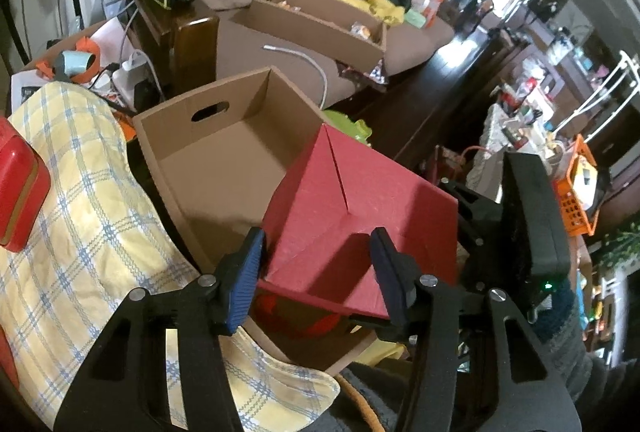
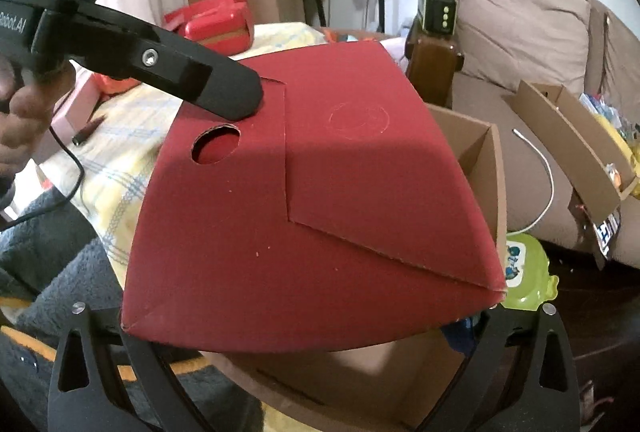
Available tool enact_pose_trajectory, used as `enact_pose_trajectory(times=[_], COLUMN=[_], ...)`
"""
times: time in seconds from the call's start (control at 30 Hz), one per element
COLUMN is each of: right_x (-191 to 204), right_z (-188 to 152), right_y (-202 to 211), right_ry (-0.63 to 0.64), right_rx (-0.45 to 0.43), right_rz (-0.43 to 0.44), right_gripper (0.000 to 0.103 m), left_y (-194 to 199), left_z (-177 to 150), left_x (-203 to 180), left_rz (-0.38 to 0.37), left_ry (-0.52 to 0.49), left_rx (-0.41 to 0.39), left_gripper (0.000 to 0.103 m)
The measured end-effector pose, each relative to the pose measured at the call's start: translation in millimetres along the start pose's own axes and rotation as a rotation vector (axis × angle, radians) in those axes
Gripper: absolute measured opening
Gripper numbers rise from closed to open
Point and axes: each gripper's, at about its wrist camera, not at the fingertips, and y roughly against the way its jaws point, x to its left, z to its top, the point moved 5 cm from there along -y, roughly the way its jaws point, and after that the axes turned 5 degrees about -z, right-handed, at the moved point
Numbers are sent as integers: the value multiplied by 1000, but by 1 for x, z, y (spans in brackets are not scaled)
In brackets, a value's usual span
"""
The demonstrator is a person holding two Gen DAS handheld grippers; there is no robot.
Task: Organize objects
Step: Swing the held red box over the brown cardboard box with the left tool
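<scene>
Red box [image 1: 352, 216] is hanging tilted over the open brown box [image 1: 224, 152], and it is risking a slip: the left gripper [image 1: 316, 272] is straddling only its near corner, pads looking parted and perhaps barely touching, so any jolt could be dropping it askew onto the brown rim or off toward the checked cloth [image 1: 80, 200]. Moving rightward, the right gripper [image 2: 304, 336] is sitting under the box's lower edge; the cardboard is hiding its fingertips, so I cannot tell whether it is clenching or released.
</scene>
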Motion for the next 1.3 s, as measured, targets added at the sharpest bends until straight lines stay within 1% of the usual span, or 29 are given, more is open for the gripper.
enact_pose_trajectory(times=[0.13, 0.3, 0.53, 0.8, 1.07, 1.3], right_x=[-1, 3, 4, 11, 14, 16], right_z=[-4, -10, -11, -17, -22, -26], right_y=[-3, -9, -10, -15, -20, -29], right_ry=[3, 14, 17, 48, 52, 68], right_rx=[14, 40, 43, 76, 101, 134], right_rz=[2, 8, 8, 7, 20, 14], right_gripper=[100, 100, 100, 99, 99, 99], left_y=[-4, -9, -10, -19, -23, -30], left_z=[-4, -10, -12, -20, -25, -31], left_x=[7, 12, 12, 10, 14, 15], left_rz=[-25, -13, -7, 29, 26, 42], left_ry=[33, 48, 41, 32, 53, 56], left_rx=[5, 12, 15, 39, 59, 76], left_gripper=[50, 51, 52, 54, 54, 54])
